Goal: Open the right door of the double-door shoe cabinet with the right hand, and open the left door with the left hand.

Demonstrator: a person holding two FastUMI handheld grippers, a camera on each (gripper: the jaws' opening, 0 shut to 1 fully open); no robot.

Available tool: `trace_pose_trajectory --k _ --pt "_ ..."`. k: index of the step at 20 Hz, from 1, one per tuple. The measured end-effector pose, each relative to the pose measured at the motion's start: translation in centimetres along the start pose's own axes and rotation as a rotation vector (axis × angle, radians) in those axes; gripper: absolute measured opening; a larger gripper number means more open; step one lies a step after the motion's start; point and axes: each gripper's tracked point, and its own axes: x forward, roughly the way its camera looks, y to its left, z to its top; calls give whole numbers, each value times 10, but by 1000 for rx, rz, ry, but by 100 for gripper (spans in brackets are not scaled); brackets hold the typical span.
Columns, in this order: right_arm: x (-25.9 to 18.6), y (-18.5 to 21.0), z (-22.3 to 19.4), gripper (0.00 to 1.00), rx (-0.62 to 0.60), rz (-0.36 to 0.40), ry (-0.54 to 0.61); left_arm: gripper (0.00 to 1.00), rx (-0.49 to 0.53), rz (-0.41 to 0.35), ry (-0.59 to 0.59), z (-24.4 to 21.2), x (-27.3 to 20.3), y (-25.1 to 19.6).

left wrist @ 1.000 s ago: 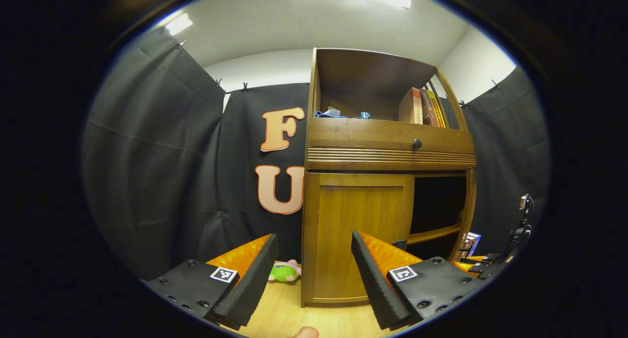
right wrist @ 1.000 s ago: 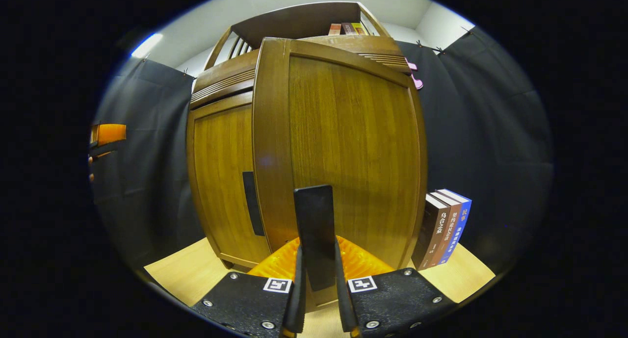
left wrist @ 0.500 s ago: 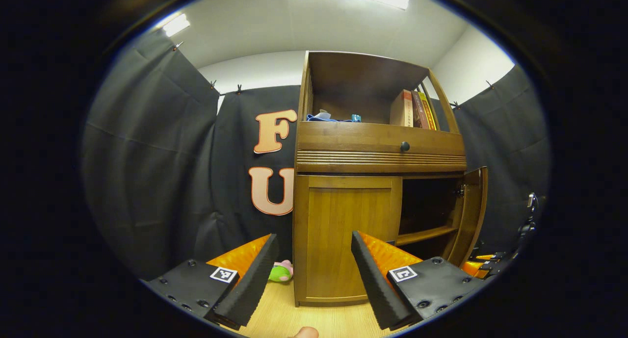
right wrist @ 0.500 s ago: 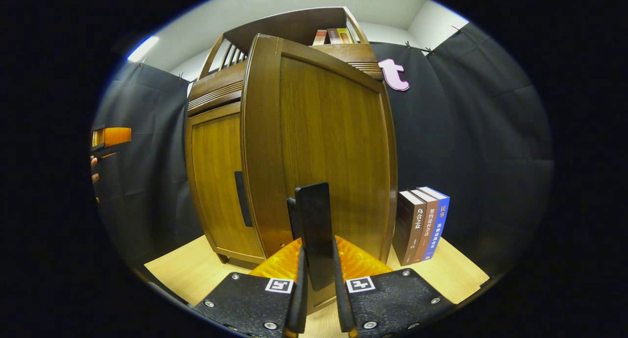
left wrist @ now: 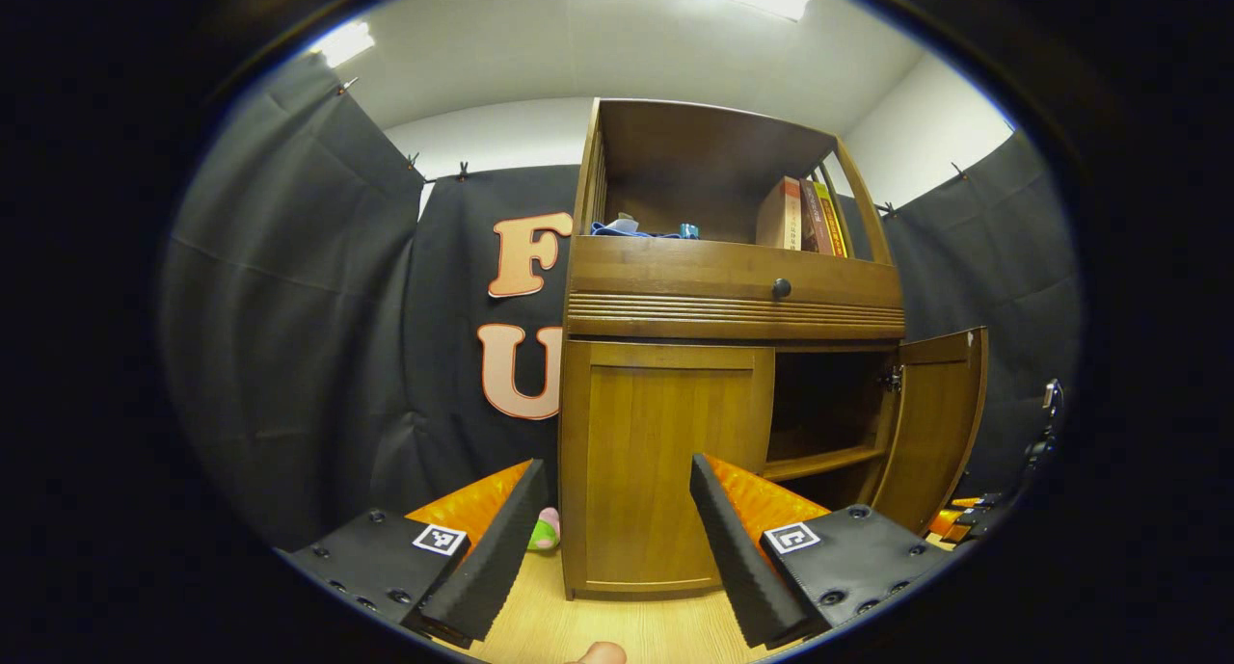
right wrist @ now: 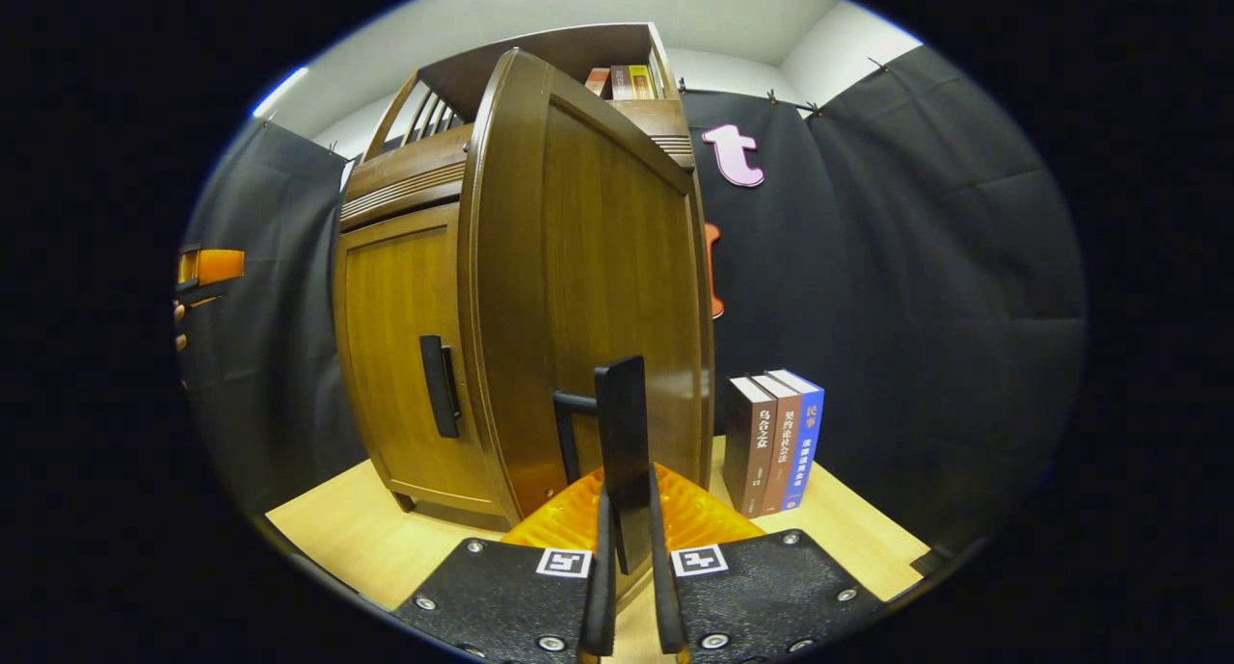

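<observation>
The wooden shoe cabinet stands ahead in the left gripper view. Its left door is closed and its right door is swung wide open, showing a dark inside with a shelf. My left gripper is open, held off in front of the left door and touching nothing. In the right gripper view the right door is close up, and my right gripper is shut on its black handle. The left door's handle hangs free.
Three books stand on the wooden floor just right of the open door. A green and pink plush toy lies left of the cabinet. Books and a blue item sit on the top shelf. Black cloth walls surround the booth.
The right door has swung further open with my right gripper holding its handle. The left gripper stays open; its view has shifted a little so the cabinet sits more to the left.
</observation>
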Motion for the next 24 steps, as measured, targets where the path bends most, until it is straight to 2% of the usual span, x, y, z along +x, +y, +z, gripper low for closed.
trace_pose_trajectory --k 4,5,6,7,8,9,11,12,13,14,24 --pt "-4 -10 0 13 -27 -36 -4 95 0 -3 -7 2 -1 -4" --pt "-5 -12 0 2 -23 -39 -4 95 1 -5 -6 1 -1 -6" --pt "-4 -13 0 12 -17 -41 -7 95 2 -6 -6 2 0 -7" --pt "-5 -12 0 2 -16 -41 -7 95 4 -9 -5 2 0 -9" --pt "-5 -12 0 2 -16 -40 -7 95 7 -13 -4 2 0 -13" --pt "-4 -13 -1 12 -14 -38 -6 95 9 -17 -3 2 0 -15" --pt "-3 -15 -1 12 -12 -34 -5 95 16 -20 -4 2 0 -17" --pt "-4 -16 -1 2 -11 -34 -5 95 17 -20 -5 3 -1 -18" --pt "-6 -17 0 2 -9 -34 -6 95 18 -21 -6 4 -1 -19" --pt "-4 -19 -2 12 -5 -35 -5 95 17 -22 -7 5 0 -20" --pt "-10 -47 0 11 11 -61 -6 95 20 -36 -7 7 -1 -36"
